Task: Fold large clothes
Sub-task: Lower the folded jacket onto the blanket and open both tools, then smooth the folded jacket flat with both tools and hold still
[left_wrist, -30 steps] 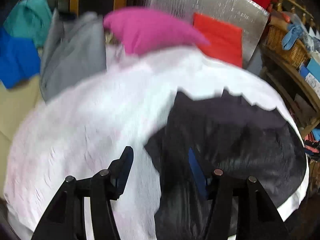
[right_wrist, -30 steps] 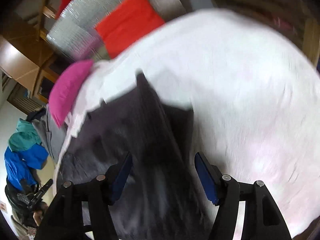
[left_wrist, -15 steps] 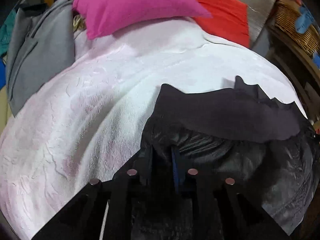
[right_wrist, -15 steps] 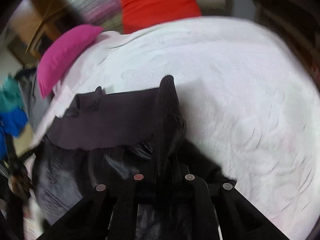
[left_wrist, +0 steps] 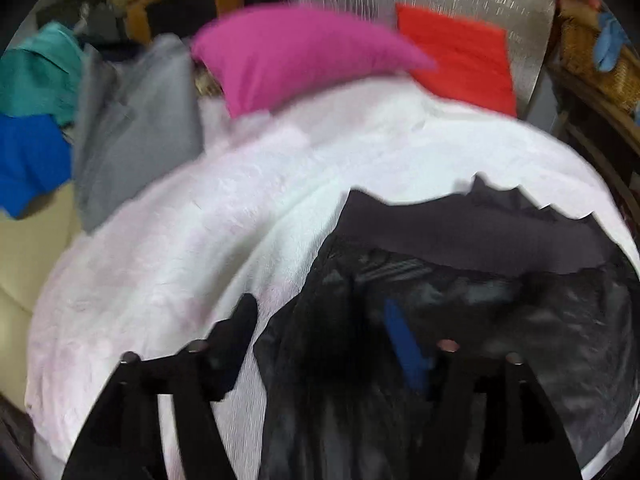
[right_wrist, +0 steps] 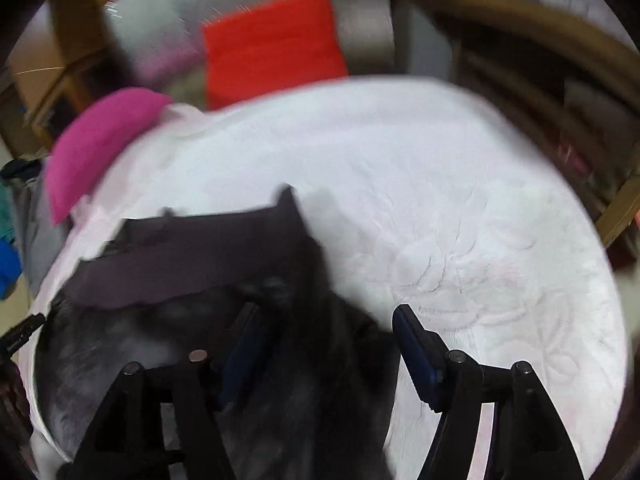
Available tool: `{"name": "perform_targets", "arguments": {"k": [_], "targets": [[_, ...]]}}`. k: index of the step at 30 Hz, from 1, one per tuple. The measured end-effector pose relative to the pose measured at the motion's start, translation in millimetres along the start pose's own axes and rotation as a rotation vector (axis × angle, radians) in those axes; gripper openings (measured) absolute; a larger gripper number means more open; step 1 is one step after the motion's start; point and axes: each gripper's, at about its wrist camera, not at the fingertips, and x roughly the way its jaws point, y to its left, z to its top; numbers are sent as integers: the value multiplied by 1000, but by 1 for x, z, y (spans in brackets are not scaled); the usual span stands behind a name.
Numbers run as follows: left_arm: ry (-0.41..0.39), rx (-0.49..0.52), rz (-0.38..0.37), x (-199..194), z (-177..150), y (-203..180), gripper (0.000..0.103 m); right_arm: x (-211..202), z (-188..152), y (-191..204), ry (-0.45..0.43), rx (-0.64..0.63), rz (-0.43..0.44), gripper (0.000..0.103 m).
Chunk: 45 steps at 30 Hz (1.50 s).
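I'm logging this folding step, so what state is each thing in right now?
black garment: lying on the bed, top part folded over, not gripped.
left gripper: jaws open over the garment's left edge.
right gripper: jaws open over the garment's right edge.
white bedspread: spread flat under the garment.
pink pillow: lying at the bed's head.
grey garment: draped, unfolded, beside the bed.

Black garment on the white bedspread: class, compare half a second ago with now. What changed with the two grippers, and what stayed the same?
Both grippers let go. The left gripper and right gripper, half a second ago shut on the black garment, now have their fingers spread open and have drawn back above it. The garment stays bunched on the white bedspread; the pink pillow and red cushion have not moved.
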Motion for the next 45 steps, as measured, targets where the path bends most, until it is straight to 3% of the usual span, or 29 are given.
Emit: {"name": "perform_targets", "arguments": {"k": [3, 7, 11, 13, 37, 41, 45], "targets": [[-44, -14, -28, -33, -27, -15, 71, -32, -33, 29, -73, -33, 29, 80], [-39, -29, -66, -47, -64, -36, 71, -38, -78, 63, -119, -48, 30, 80], [18, -24, -88, -43, -98, -53, 71, -12, -110, 70, -58, -51, -16, 80], [12, -8, -59, -39, -108, -59, 72, 0, -118, 66, -40, -70, -42, 81], [38, -13, -59, -32, -113, -56, 79, 3, -120, 65, -20, -61, -59, 87], [45, -28, -52, -41, -110, -55, 79, -26, -121, 76, -86, -59, -25, 88], [4, -48, -79, -61, -107, -61, 79, -38, -130, 86, -114, -73, 6, 88]]}}
